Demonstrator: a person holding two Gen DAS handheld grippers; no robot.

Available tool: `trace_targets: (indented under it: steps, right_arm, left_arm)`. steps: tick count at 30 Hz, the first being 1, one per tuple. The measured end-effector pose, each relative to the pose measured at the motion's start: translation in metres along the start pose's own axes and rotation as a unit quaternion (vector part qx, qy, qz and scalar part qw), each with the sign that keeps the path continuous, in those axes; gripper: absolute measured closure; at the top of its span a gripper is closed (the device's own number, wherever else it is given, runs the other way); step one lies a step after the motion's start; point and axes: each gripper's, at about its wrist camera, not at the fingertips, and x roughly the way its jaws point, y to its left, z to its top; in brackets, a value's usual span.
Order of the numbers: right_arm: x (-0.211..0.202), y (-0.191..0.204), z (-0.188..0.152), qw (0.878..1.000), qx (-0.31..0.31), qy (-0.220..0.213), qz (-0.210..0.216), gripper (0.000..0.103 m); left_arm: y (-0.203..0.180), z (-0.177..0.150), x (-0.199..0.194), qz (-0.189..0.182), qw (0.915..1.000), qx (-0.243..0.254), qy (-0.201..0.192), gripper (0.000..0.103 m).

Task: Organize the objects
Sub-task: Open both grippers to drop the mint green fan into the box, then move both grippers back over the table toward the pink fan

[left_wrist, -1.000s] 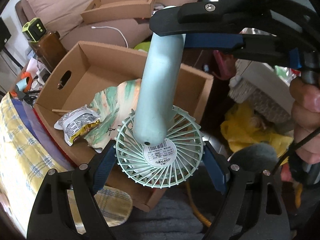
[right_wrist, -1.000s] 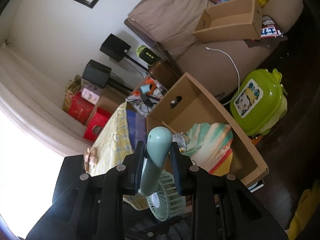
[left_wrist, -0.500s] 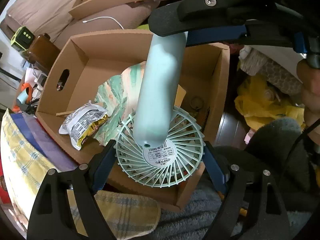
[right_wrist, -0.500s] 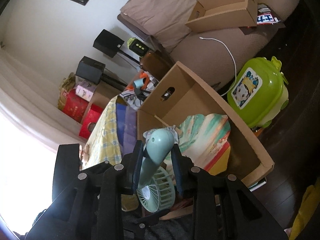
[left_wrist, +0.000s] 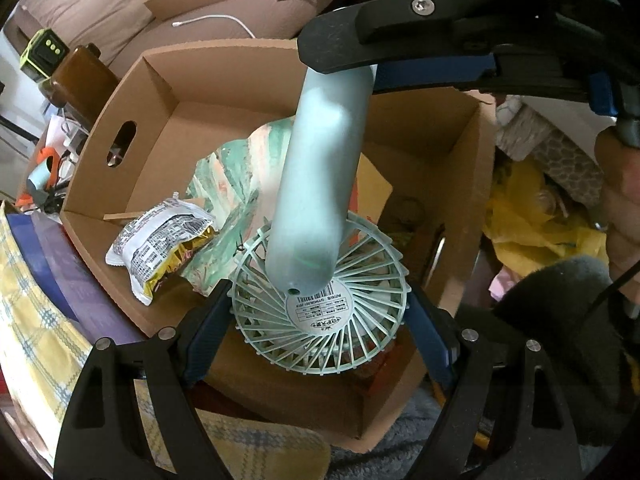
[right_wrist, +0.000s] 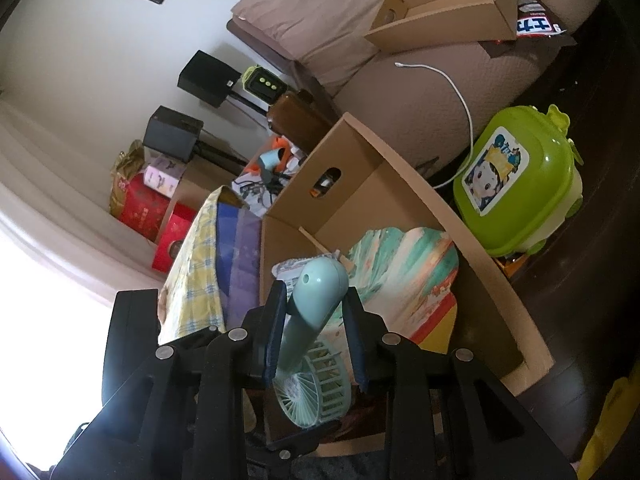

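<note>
A mint-green handheld fan (left_wrist: 320,280) hangs over an open cardboard box (left_wrist: 120,92). My left gripper (left_wrist: 320,320) is shut on the fan's round grille head. My right gripper (right_wrist: 314,304) has its pads beside the fan's handle (right_wrist: 316,292), with a small gap showing on both sides. The right gripper also shows in the left wrist view (left_wrist: 400,32), at the handle's top. In the box lie a snack packet (left_wrist: 160,236) and a green-and-pink patterned paper fan (left_wrist: 232,184).
A yellow checked cloth (left_wrist: 36,320) lies left of the box. A brown sofa (right_wrist: 420,92) carries a second cardboard box (right_wrist: 452,8) and a white cable (right_wrist: 456,88). A green toy case (right_wrist: 516,184) stands on the dark floor. Yellow bags (left_wrist: 532,220) lie right.
Both grippers have carried the fan further over the box and lower. The right gripper's pads have eased off the handle.
</note>
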Motion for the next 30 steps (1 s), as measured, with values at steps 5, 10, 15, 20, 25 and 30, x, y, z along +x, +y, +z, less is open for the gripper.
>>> trace_targets:
  steps: [5, 10, 15, 20, 25, 30]
  right_arm:
    - [0.001, -0.003, 0.000, 1.000, 0.001, 0.000, -0.014, 0.073]
    - [0.006, -0.004, -0.002, 0.999, -0.003, 0.010, -0.034, 0.073]
    - [0.014, -0.006, -0.006, 0.995, -0.018, 0.022, -0.092, 0.075]
    - [0.009, -0.016, -0.004, 0.996, 0.003, 0.012, -0.089, 0.075]
    - [0.016, -0.022, -0.006, 0.992, 0.007, 0.032, -0.121, 0.069]
    - [0.012, -0.016, -0.006, 0.993, -0.002, 0.017, -0.115, 0.067]
  left_arm:
    - [-0.003, 0.003, 0.007, 0.005, 0.9998, -0.001, 0.019, 0.021]
    - [0.002, -0.001, 0.003, -0.002, 0.9995, -0.022, 0.022, 0.023]
    - [0.015, -0.010, -0.013, -0.027, 0.9978, -0.054, 0.026, 0.022]
    - [0.031, -0.038, -0.048, -0.046, 0.9950, -0.089, -0.008, 0.022]
    - [0.044, -0.071, -0.090, -0.033, 0.9928, -0.101, -0.056, 0.023]
    - [0.060, -0.096, -0.135, 0.029, 0.9888, -0.118, -0.087, 0.017]
